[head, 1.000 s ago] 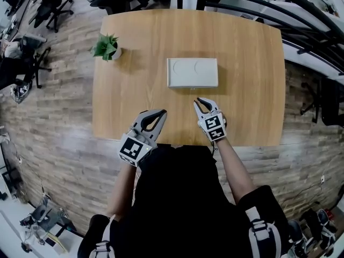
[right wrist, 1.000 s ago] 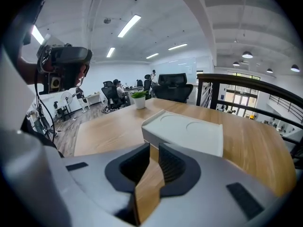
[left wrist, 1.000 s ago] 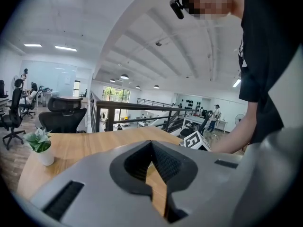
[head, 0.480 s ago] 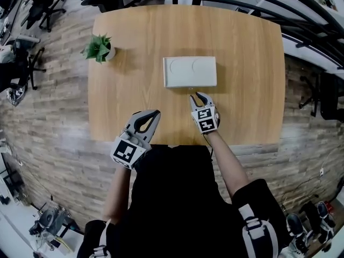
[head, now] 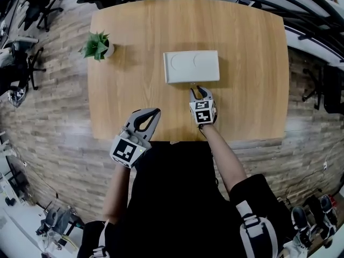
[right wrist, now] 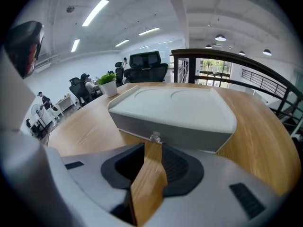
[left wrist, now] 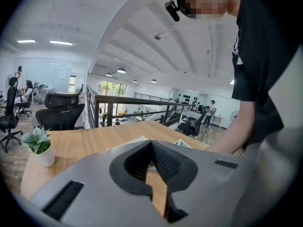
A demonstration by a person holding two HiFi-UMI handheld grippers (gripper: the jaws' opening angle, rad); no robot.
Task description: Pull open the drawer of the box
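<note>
A flat white box (head: 192,66) lies in the middle of the wooden table (head: 252,63), its drawer front facing me. In the right gripper view the box (right wrist: 175,110) fills the middle, and a small clear knob (right wrist: 155,137) sticks out of the closed drawer front. My right gripper (head: 197,90) is just short of that front; its jaws are opening, with the knob right ahead of the tips (right wrist: 150,145) and nothing between them. My left gripper (head: 156,112) hovers near the table's front edge, left of the box, its tips (left wrist: 151,143) together and empty.
A small potted plant (head: 97,46) stands at the table's far left corner, also in the left gripper view (left wrist: 40,143). Office chairs and a railing surround the table. My torso is against the table's front edge.
The right gripper has moved forward to the box's drawer front and its jaws have spread. The left gripper has stayed near the front edge.
</note>
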